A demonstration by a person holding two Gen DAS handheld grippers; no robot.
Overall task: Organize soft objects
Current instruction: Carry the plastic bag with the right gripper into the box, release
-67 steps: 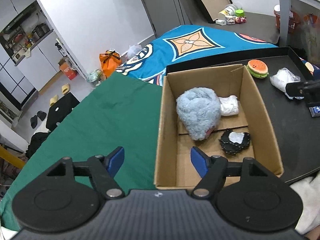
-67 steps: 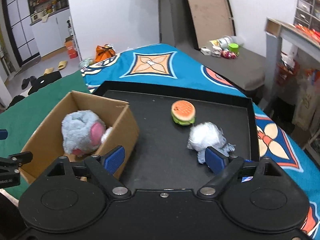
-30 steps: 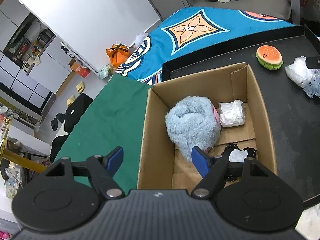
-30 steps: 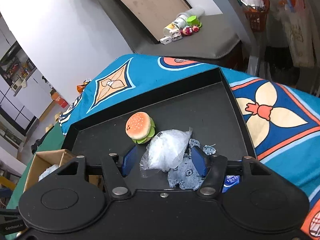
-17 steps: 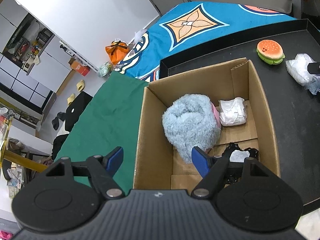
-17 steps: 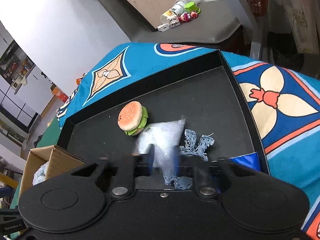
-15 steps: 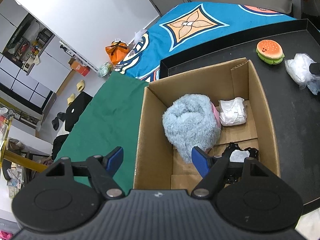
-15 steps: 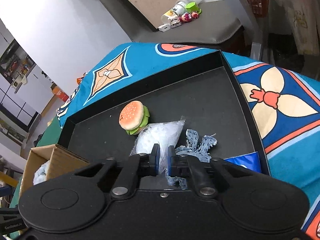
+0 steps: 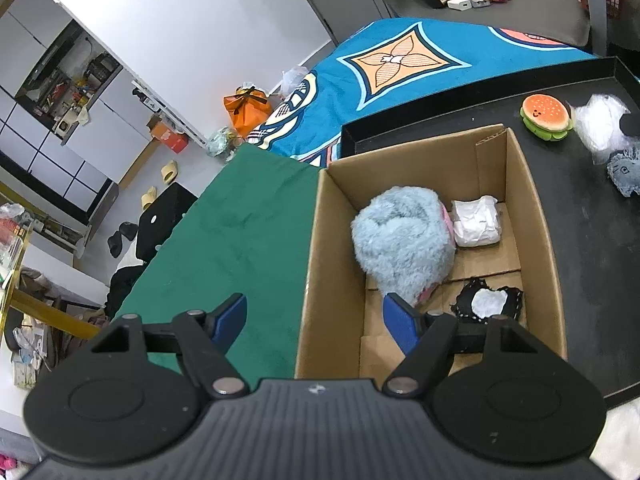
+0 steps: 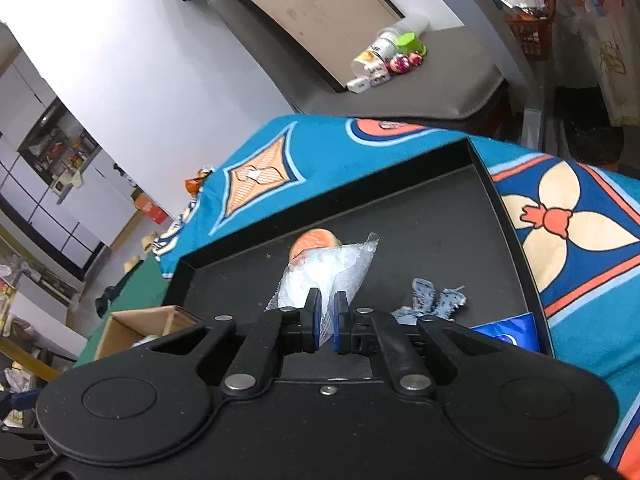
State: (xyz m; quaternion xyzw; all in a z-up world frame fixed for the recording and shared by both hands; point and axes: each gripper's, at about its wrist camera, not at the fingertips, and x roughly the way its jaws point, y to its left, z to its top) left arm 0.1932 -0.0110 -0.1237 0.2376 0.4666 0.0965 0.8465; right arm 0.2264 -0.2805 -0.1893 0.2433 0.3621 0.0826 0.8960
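Since a second ago your right claw [image 10: 327, 312] has snapped from half open to clamped on the clear plastic bag [image 10: 332, 266], and the bag's crinkled body now stands up off the black tray [image 10: 420, 240] ahead of the blue pads. In the right wrist view the burger toy [image 10: 314, 237] peeks out just behind the bag at 12 o'clock, partly hidden by it. The denim scrap [image 10: 436, 300] lies flat on the tray just beside the bag at 3 o'clock, apart from your claw. Past it, toward 2 o'clock, you have bare tray floor up to the raised right rim.

Your left claw [image 9: 316, 320] hangs open with nothing between its pads, straddling the near left wall of the cardboard box [image 9: 320, 248]: one pad over the green cloth [image 9: 240, 232], the other inside the box. In that view the blue fluffy plush [image 9: 400, 240] fills the box's centre, touching the white wrapped bundle [image 9: 476, 222] at its 3 o'clock. The black lace piece [image 9: 488, 302] lies at 5 o'clock near the right wall. Bare cardboard floor shows along the near wall at 6 o'clock. The box sits on the tray's left end, its far right corner near the burger toy.
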